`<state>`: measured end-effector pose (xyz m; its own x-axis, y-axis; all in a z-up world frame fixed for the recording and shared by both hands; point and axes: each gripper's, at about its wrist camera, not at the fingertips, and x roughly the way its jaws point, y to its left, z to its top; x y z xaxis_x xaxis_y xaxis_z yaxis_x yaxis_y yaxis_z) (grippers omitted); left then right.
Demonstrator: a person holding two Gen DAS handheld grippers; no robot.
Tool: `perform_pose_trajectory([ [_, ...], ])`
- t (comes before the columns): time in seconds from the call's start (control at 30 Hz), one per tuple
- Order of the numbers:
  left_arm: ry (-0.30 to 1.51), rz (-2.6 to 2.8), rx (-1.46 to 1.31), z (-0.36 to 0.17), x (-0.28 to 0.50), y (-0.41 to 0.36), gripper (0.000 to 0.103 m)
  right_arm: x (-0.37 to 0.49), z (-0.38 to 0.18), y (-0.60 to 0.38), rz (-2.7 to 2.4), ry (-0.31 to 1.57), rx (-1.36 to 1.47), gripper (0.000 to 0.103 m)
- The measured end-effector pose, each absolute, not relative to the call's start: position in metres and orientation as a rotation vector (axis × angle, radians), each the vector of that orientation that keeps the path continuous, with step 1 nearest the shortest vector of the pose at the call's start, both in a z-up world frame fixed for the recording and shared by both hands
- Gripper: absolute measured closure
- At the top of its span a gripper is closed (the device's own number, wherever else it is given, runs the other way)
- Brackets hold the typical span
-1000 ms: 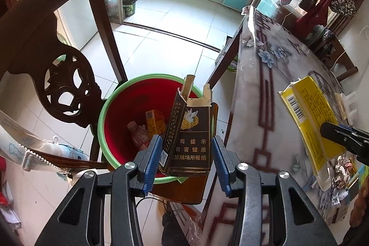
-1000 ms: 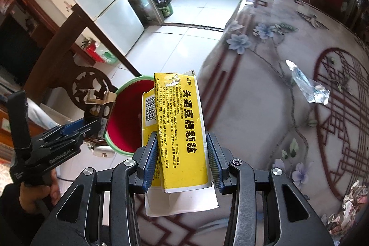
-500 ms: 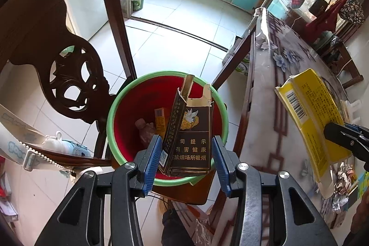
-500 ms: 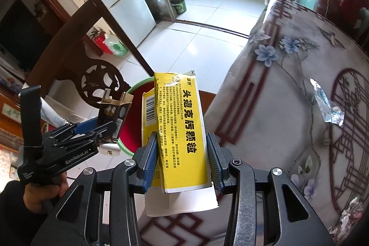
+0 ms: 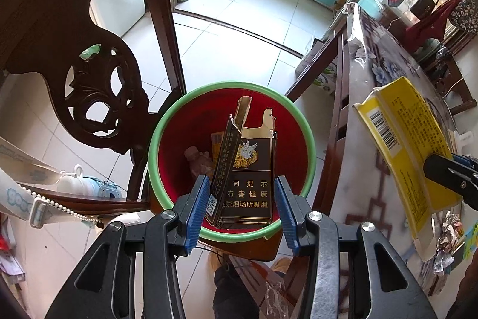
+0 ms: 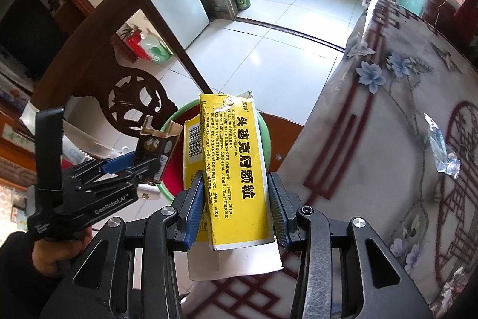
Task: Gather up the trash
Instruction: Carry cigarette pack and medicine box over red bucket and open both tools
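Note:
My left gripper point(image 5: 242, 205) is shut on a torn dark cigarette pack point(image 5: 246, 169) and holds it straight over the red bin with a green rim point(image 5: 191, 109). The bin holds a crumpled bottle and a small orange carton. My right gripper point(image 6: 236, 210) is shut on a flattened yellow box point(image 6: 236, 169), which hangs over the table's left edge with the bin point(image 6: 171, 121) partly hidden behind it. In the right wrist view the left gripper point(image 6: 131, 166) with the cigarette pack point(image 6: 156, 147) is at the left. The yellow box point(image 5: 400, 145) appears at the right of the left wrist view.
A carved dark wooden chair point(image 5: 89, 73) stands just left of the bin. The floral-covered table point(image 6: 388, 139) lies at the right, with a clear wrapper point(image 6: 442, 148) and crumpled foil point(image 5: 445, 238) on it. White tiled floor stretches toward the kitchen.
Both grippers have carried their loads leftward toward the bin. The cigarette pack now hangs over the bin's middle, and the yellow box has reached the table's edge.

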<state>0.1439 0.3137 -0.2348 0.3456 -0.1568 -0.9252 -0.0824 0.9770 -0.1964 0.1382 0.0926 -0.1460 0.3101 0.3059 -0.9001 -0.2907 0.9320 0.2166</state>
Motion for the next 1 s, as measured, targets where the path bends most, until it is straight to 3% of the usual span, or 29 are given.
perform_pose_trajectory([
  [0.43,1.24,-0.046,-0.225,-0.242,0.159,0.322,0.056,0.146,-0.145,0.104,0.389,1.175,0.018,0.062],
  [0.47,1.249,-0.042,-0.226,-0.243,0.161,0.322,0.051,0.148,-0.146,0.104,0.384,1.18,0.017,0.055],
  [0.5,1.259,-0.032,-0.223,-0.245,0.162,0.321,0.046,0.149,-0.147,0.103,0.373,1.187,0.016,0.037],
  [0.57,1.263,-0.014,-0.22,-0.246,0.164,0.32,0.04,0.147,-0.142,0.097,0.336,1.168,0.028,0.022],
  [1.0,1.211,-0.089,-0.144,-0.223,0.171,0.253,0.04,0.107,-0.123,0.009,0.177,1.096,0.121,0.019],
])
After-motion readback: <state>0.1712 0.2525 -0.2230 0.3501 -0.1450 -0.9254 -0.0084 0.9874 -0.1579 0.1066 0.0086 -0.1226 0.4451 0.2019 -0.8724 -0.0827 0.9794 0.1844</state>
